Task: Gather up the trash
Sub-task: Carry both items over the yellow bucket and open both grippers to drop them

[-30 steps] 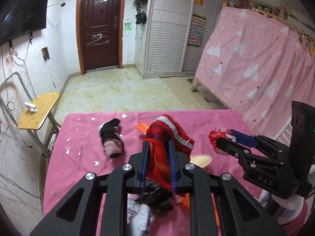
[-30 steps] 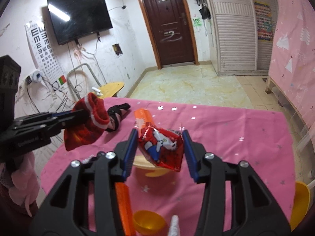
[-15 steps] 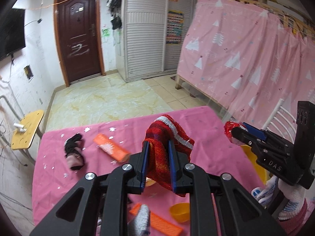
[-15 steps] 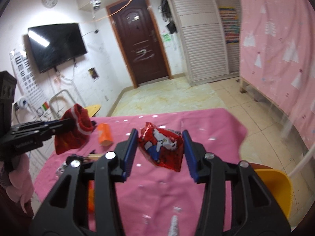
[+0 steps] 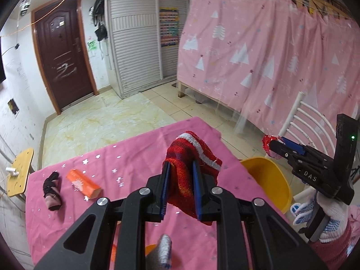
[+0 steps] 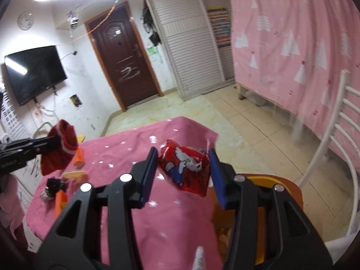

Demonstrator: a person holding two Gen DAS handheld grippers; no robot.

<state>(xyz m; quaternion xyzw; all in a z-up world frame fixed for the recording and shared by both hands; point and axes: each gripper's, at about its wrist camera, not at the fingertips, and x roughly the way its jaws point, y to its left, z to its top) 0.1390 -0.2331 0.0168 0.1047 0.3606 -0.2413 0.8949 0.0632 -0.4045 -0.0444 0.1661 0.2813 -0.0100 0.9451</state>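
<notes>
Left gripper (image 5: pixel 180 186) is clamped tight on a red striped sock (image 5: pixel 191 168), holding it up over the pink tablecloth (image 5: pixel 126 157). Right gripper (image 6: pixel 182 175) pinches a red snack wrapper (image 6: pixel 184 168) between its blue pads, off the table's edge with the yellow bin (image 5: pixel 267 180) just below. Back on the cloth sit an orange box (image 5: pixel 82 183) and a dark sock (image 5: pixel 51 186). Something grey pokes up at the bottom edge, too blurred to call.

Yellow bin (image 6: pixel 290 193) mostly hidden behind jaws; white chair (image 6: pixel 333 135) cut off at frame edge, blurred.
</notes>
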